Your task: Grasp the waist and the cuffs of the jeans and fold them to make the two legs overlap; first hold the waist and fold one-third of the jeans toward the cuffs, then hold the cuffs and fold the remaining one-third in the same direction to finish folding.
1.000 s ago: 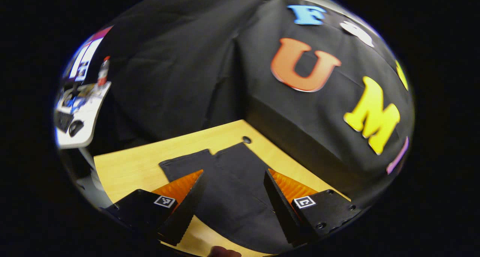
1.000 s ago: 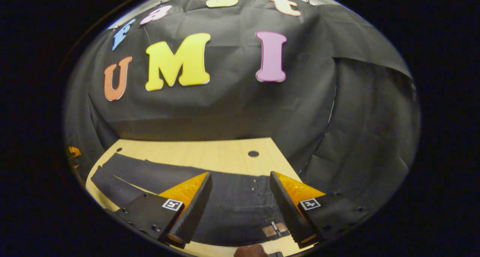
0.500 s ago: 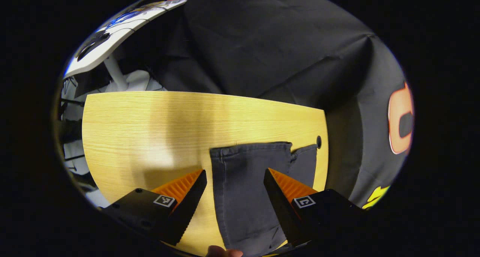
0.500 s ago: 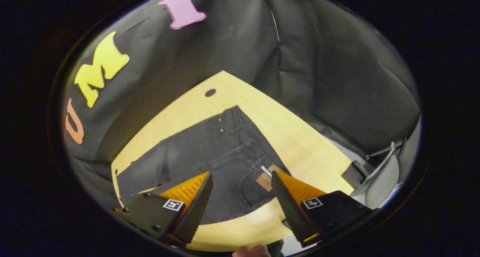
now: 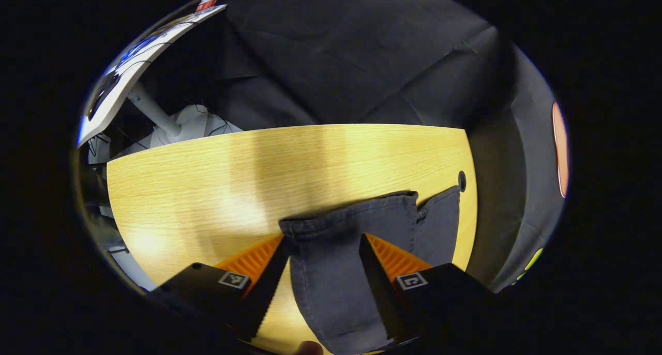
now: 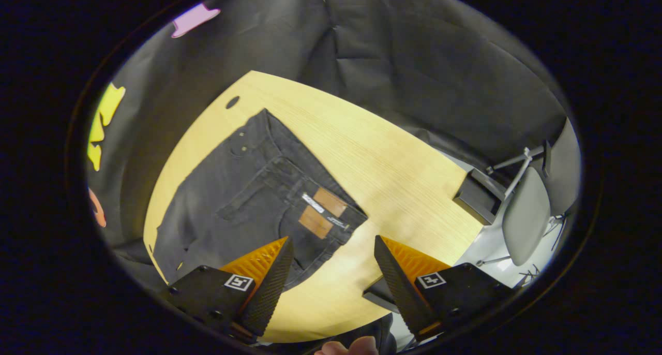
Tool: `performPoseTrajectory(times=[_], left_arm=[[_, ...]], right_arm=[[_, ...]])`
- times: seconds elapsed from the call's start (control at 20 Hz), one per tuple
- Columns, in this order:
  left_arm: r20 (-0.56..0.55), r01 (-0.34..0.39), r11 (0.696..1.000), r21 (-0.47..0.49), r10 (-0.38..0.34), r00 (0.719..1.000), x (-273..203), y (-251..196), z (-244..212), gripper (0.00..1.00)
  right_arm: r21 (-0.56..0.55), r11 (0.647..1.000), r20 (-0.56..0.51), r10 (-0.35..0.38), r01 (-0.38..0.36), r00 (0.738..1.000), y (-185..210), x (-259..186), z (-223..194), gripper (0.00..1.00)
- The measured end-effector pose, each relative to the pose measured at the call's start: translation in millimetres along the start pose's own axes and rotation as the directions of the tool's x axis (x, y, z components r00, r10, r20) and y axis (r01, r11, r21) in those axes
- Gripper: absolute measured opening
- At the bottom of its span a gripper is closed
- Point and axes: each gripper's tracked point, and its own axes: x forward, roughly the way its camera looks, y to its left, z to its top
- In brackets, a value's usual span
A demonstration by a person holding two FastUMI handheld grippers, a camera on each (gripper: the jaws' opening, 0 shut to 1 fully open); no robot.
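Dark jeans [image 6: 243,194] spread flat on the tabletop [image 6: 393,168], waist at centre frame in the right gripper view, legs running off to the lower left. Right tongs [image 6: 331,287] released, jaws wide apart, poised at bottom centre just short of the waistband corner with its brown patch [image 6: 323,210]; nothing between them but bare wood, apparently lined up to take the waist for the first fold. In the left gripper view, left tongs [image 5: 323,287] also released, jaws set either side of the near leg's cuff [image 5: 351,218] at lower centre, cloth lying between them but not pinched, the hem's corner close to the left jaw. Second cuff [image 5: 439,215] just beside it toward the right, near a hole [image 5: 462,180] in the tabletop. Legs side by side, not yet overlapped. Likely straddling the cuff so that closing catches the hem squarely. A chair [image 6: 522,210] beyond the tabletop's edge at right in the right gripper view.
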Motion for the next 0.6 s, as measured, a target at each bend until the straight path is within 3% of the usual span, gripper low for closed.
performPoseTrajectory(times=[0.1, 0.15, 0.2, 0.25, 0.4, 0.45, 0.5, 0.55, 0.6], left_arm=[[-0.008, 0.005, 1.0, 0.0, -0.005, 1.0, 1.9, -2.5, -1.4, 0.8], [-0.015, 0.003, 1.0, -0.005, -0.003, 1.0, 2.1, -1.0, -1.9, 0.63], [-0.02, -0.002, 1.0, -0.011, 0.002, 1.0, 1.7, 0.3, -1.0, 0.69], [-0.02, -0.014, 1.0, -0.027, 0.014, 1.0, 2.1, 2.2, -0.5, 0.54], [-0.022, -0.011, 0.999, -0.046, 0.01, 1.0, 4.5, 2.2, -0.6, 0.43], [-0.012, -0.005, 0.996, -0.09, 0.004, 1.0, 3.8, 3.7, -0.4, 0.35], [-0.008, -0.002, 0.994, -0.106, 0.001, 1.0, 3.7, 2.2, -1.3, 0.34], [-0.007, 0.001, 0.994, -0.109, -0.002, 1.0, 4.5, 1.0, -2.2, 0.21], [-0.013, 0.014, 0.993, -0.118, -0.015, 1.0, 5.4, 0.1, -4.0, 0.14]], right_arm=[[0.046, 0.999, -0.007, -0.013, 0.013, 1.0, 7.6, 12.9, 2.0, 0.94], [0.025, 0.999, -0.006, -0.045, 0.045, 0.999, 6.0, 18.4, 1.5, 0.99], [0.021, 0.996, -0.006, -0.085, 0.085, 0.996, 5.2, 23.8, -0.9, 0.99], [0.004, 0.992, 0.001, -0.127, 0.127, 0.992, 2.4, 26.2, -1.4, 0.99], [0.017, 0.979, -0.01, -0.201, 0.201, 0.98, 5.2, 35.6, -9.7, 0.99], [0.053, 0.974, 0.002, -0.219, 0.218, 0.976, 10.9, 36.6, -9.3, 0.92], [0.092, 0.97, -0.013, -0.226, 0.226, 0.974, 14.6, 38.9, -12.1, 0.82], [0.117, 0.968, -0.022, -0.22, 0.221, 0.975, 19.9, 40.1, -13.4, 0.72], [0.131, 0.969, -0.034, -0.207, 0.21, 0.978, 24.1, 40.0, -11.2, 0.52]])
